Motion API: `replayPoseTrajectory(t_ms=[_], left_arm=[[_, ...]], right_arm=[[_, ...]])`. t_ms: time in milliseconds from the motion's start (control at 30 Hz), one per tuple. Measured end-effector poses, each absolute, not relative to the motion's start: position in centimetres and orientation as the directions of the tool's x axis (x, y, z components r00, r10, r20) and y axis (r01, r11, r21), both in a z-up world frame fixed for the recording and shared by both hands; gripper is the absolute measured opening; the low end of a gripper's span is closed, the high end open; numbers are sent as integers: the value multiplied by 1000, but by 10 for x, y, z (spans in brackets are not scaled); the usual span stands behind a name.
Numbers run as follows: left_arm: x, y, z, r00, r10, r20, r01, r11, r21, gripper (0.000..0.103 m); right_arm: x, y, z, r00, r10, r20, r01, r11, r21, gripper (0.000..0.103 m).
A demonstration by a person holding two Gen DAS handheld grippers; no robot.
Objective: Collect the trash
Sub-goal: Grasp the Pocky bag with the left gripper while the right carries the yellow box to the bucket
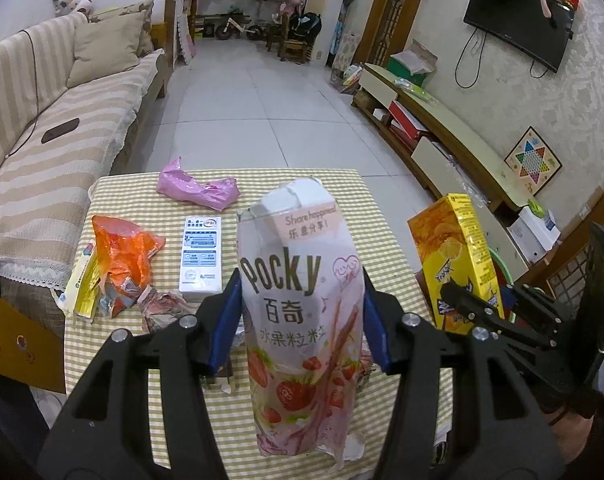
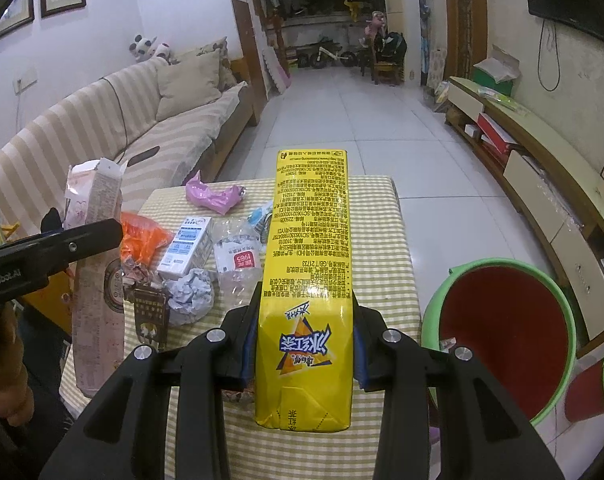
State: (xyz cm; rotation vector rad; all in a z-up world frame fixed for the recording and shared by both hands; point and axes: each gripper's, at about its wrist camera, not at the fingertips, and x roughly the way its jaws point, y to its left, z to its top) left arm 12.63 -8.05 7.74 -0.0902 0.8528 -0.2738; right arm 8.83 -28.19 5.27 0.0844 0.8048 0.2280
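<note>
From your left wrist view, your left gripper [image 1: 302,312] has its blue fingers [image 1: 226,320] partly closed on both sides of the pink Pocky box [image 1: 298,312], gripping it mid-body. The box stands nearly upright with its torn top pointing away from you, held above the checked counter [image 1: 341,188]. On the counter to the left lie a crumpled orange wrapper [image 1: 122,252] and, just right of it, a white carton [image 1: 201,254] lying flat. At the far edge sits a pink plastic bag [image 1: 198,188]. To the right, your right gripper [image 1: 473,312] appears from the side, closed on the yellow carton [image 1: 457,256].

From your right wrist view, your right gripper [image 2: 303,344] has its fingers [image 2: 250,340] narrowly set and pressed against the yellow carton [image 2: 307,272], which points away from you above the counter [image 2: 381,240]. On the left, the Pocky box [image 2: 98,280] is seen edge-on with the left gripper's black arm across it. Between the two lie the white carton [image 2: 188,250], a crushed clear bottle [image 2: 238,264], a grey paper ball [image 2: 192,294] and the pink plastic bag [image 2: 214,198]. To the right of the counter stands a green-rimmed bucket [image 2: 557,296] with a red inside.
</note>
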Motion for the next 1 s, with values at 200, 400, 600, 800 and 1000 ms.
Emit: replayPoseTrajectory(t_ms=[200,400,600,800,1000], left_arm=[[131,-94,77,618,-278,-735,225,959,-173,52],[141,-124,77,607,-296,-738,265,950,-163,52],[152,-165,77,586,-326,-742,324,933,-154,52],[162,-212,77,562,-370,-740,396,906,-153,52],[170,-256,73,531,-411,-741,458,875,-157,52]], right_arm=[[86,-299,53,684,229,-692,-139,973,185,35],[85,-337,50,701,189,-688,-65,977,203,35],[82,-386,46,714,131,-687,30,976,217,35],[76,-431,41,723,77,-687,114,967,229,35],[74,-469,31,717,39,-696,181,954,240,35]])
